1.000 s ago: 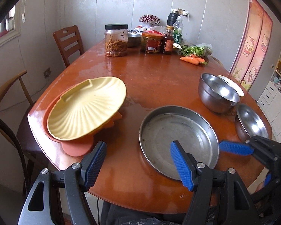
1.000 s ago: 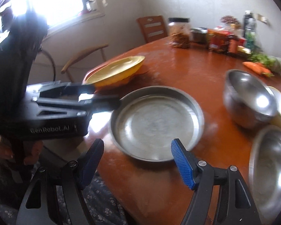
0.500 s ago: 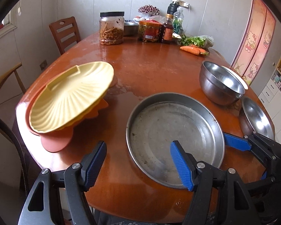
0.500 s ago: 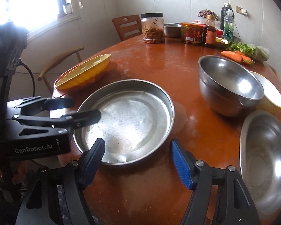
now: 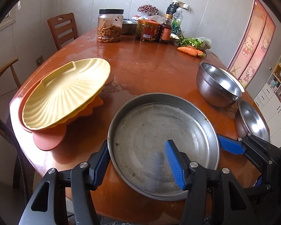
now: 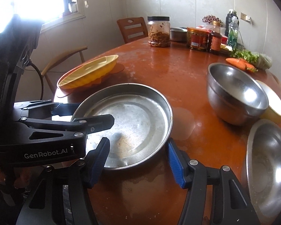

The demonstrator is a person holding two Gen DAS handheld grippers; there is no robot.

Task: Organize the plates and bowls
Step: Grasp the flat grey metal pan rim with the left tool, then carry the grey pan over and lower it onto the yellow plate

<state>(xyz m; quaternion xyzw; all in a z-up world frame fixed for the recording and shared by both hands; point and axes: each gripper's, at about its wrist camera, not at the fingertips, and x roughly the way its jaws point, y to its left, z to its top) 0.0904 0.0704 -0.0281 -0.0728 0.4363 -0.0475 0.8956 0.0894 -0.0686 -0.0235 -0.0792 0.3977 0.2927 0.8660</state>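
A round steel pan (image 5: 159,142) (image 6: 125,123) lies at the near edge of the wooden table. My left gripper (image 5: 138,166) is open, its jaws astride the pan's near-left rim, one outside and one over the pan floor. My right gripper (image 6: 137,159) is open at the pan's near-right rim. A yellow shell plate (image 5: 65,93) (image 6: 88,73) rests on an orange plate (image 5: 46,140) at the left. A deep steel bowl (image 5: 217,84) (image 6: 234,95) and a shallow steel bowl (image 5: 252,120) (image 6: 269,155) stand at the right.
A pale yellow bowl (image 6: 273,105) sits behind the deep steel bowl. Jars and bottles (image 5: 146,30), greens and carrots (image 5: 191,50) line the far side of the table (image 5: 149,65). Wooden chairs (image 5: 62,30) stand at the left.
Both grippers moved forward to the steel pan. The left gripper's jaws now straddle its rim and the right gripper has come up to its edge. Both stay open.
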